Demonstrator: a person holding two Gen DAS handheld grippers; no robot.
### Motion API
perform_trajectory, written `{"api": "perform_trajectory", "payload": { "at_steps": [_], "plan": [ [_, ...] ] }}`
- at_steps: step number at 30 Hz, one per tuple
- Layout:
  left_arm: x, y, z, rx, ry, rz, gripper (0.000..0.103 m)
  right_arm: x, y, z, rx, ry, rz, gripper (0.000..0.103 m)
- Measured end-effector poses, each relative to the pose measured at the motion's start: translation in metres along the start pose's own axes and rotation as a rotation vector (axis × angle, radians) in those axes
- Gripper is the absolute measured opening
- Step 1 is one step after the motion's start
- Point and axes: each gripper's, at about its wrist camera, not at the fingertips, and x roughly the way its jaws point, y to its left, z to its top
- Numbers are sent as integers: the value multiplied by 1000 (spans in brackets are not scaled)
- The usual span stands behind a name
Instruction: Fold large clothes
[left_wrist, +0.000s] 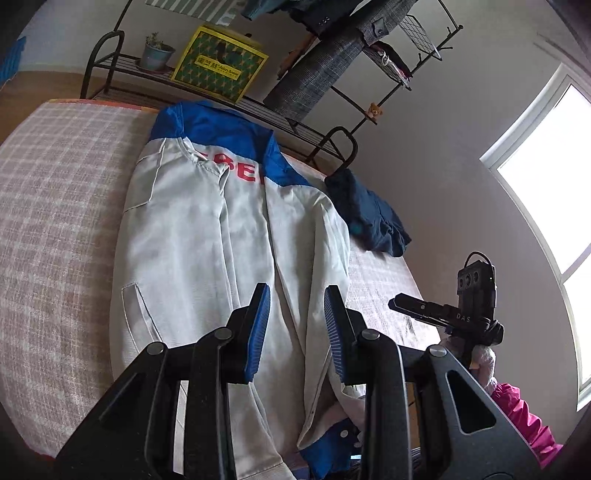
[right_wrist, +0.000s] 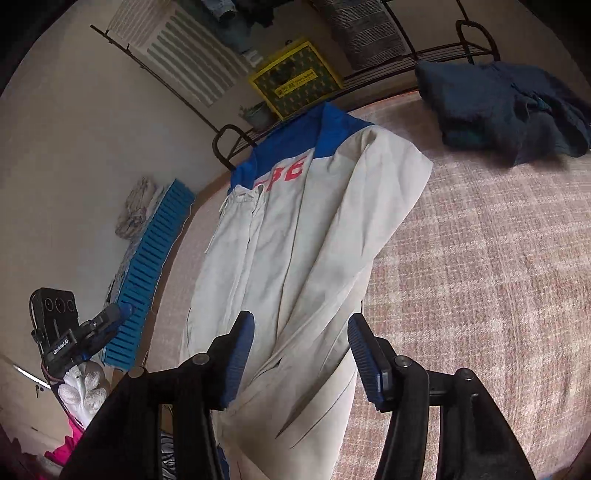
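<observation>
Left wrist view: my left gripper (left_wrist: 297, 325) hovers over the hem end of the jacket (left_wrist: 221, 240), fingers apart, nothing between them. Jacket lies lengthwise on the bed (left_wrist: 55, 221), blue collar at the far end, red letters partly covered by a folded-in sleeve. Both sides look already folded toward the middle, so the body is a long narrow strip. Near the hem, a blue bit of fabric hangs off the bed edge, under my gripper. A navy garment (left_wrist: 369, 218) sits right of the jacket, at its shoulder, apart from it. My right gripper (left_wrist: 406, 308) shows right of the jacket hem, over the bed edge; from here I cannot tell its jaws. Yellow box (left_wrist: 218, 62) on the rack beyond the collar.

Right wrist view: right gripper (right_wrist: 301, 350) also over the hem end, fingers apart, empty, not touching cloth as far as I can tell. Jacket (right_wrist: 295, 240) runs away from it toward the collar. Navy garment (right_wrist: 498, 107) far right of the collar. Left gripper (right_wrist: 110, 315) is left of the hem, off the bed.

Step, my read: sleeves done, lengthwise fold pending. Next: drop both grippers to the two hem corners, pinch through all layers, lift and carry toward the collar, keeping the folded sleeves from sliding out.
</observation>
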Motion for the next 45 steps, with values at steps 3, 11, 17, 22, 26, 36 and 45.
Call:
{"api": "perform_trajectory", "payload": {
  "at_steps": [3, 11, 17, 22, 26, 36, 45],
  "plan": [
    [6, 0, 1, -14, 8, -2, 29, 16, -40, 32, 143, -50, 46, 59],
    [20, 0, 6, -14, 28, 11, 29, 73, -96, 79, 297, -99, 56, 60],
    [26, 5, 7, -19, 46, 17, 29, 109, -108, 91, 359, -109, 118, 55],
    [19, 12, 7, -32, 37, 19, 29, 108, -81, 111, 284, -129, 74, 16],
    [8, 14, 8, -41, 16, 1, 29, 97, -27, 127, 99, -121, -46, 3],
    [-19, 19, 7, -54, -25, -35, 29, 154, 119, 137, -323, -11, -265, 2],
    [-26, 34, 9, -87, -29, -30, 29, 281, 155, 105, -481, 218, -374, 7]
  ]
}}
